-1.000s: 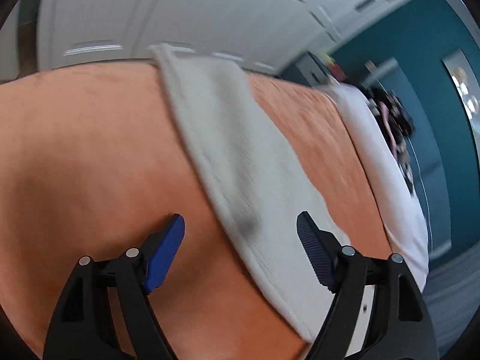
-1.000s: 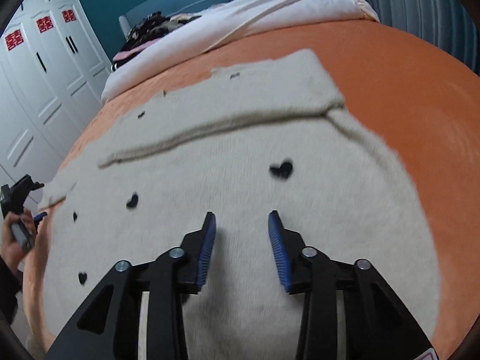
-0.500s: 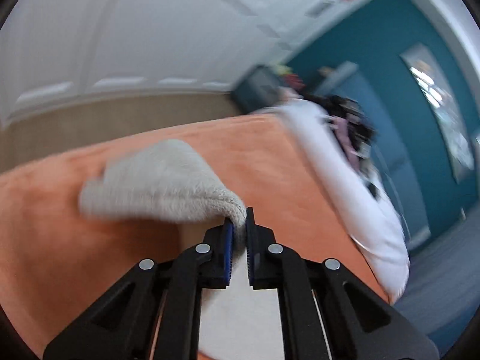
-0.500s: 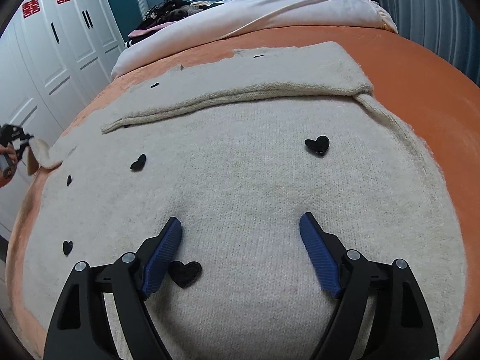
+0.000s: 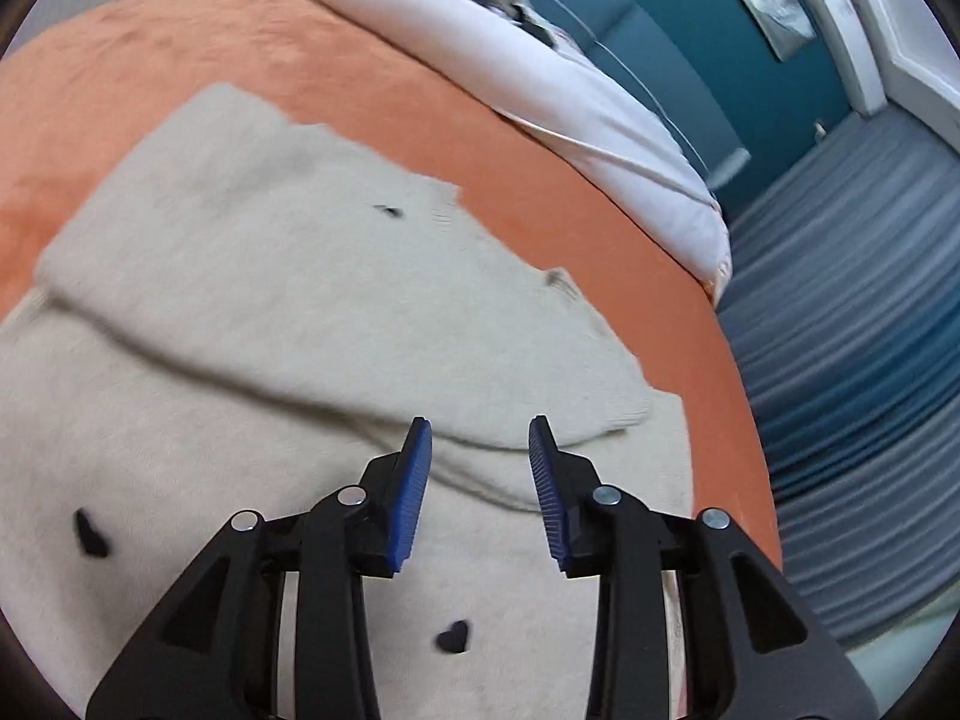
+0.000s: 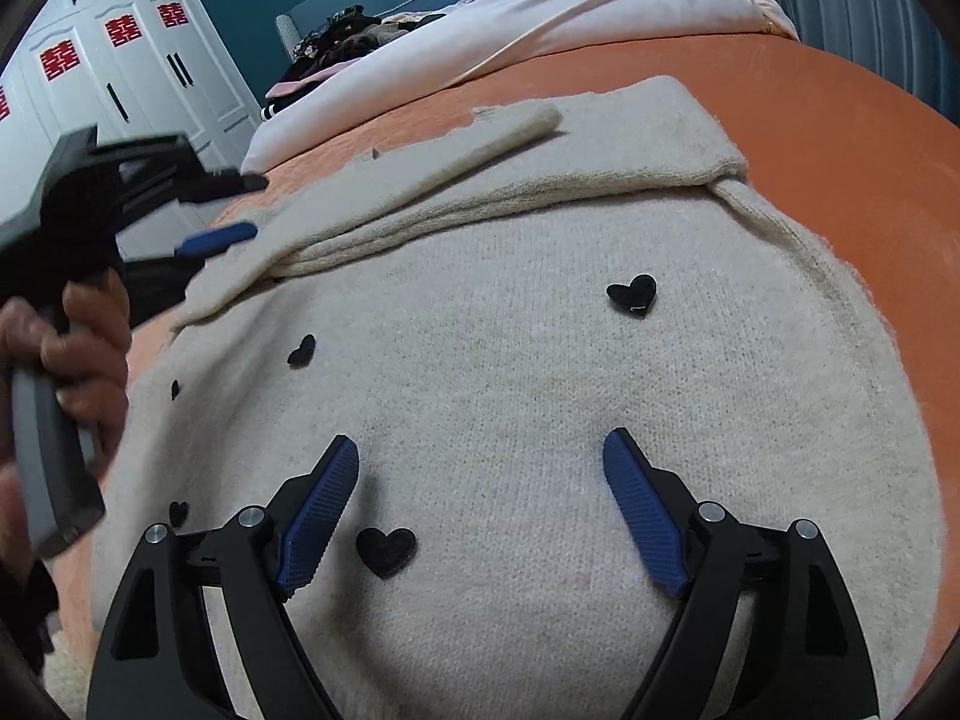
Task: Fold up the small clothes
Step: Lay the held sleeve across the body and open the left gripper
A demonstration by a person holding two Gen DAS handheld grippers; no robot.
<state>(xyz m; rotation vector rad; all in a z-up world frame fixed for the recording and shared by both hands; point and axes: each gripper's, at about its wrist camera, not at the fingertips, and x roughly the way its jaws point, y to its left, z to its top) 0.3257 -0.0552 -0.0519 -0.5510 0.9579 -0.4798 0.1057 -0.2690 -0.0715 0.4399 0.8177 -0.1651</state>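
A cream knit sweater (image 6: 540,390) with small black hearts lies flat on an orange bedspread (image 6: 840,120). Both sleeves (image 6: 510,138) are folded across its upper part. In the left wrist view the sweater (image 5: 270,300) fills the middle, with a folded sleeve end just beyond my left gripper (image 5: 480,438), which is open and empty. The left gripper also shows in the right wrist view (image 6: 234,210), at the sweater's left edge. My right gripper (image 6: 480,456) is open and empty, just above the sweater's lower body.
A white duvet (image 6: 540,18) and dark clothes (image 6: 348,36) lie at the head of the bed. White wardrobes (image 6: 120,60) stand to the left. A grey striped floor (image 5: 852,360) lies beyond the bed's right edge.
My left gripper shut on the left sleeve end, carried it over the sweater, then opened and let it go. My right gripper opened wider and stayed over the lower body.
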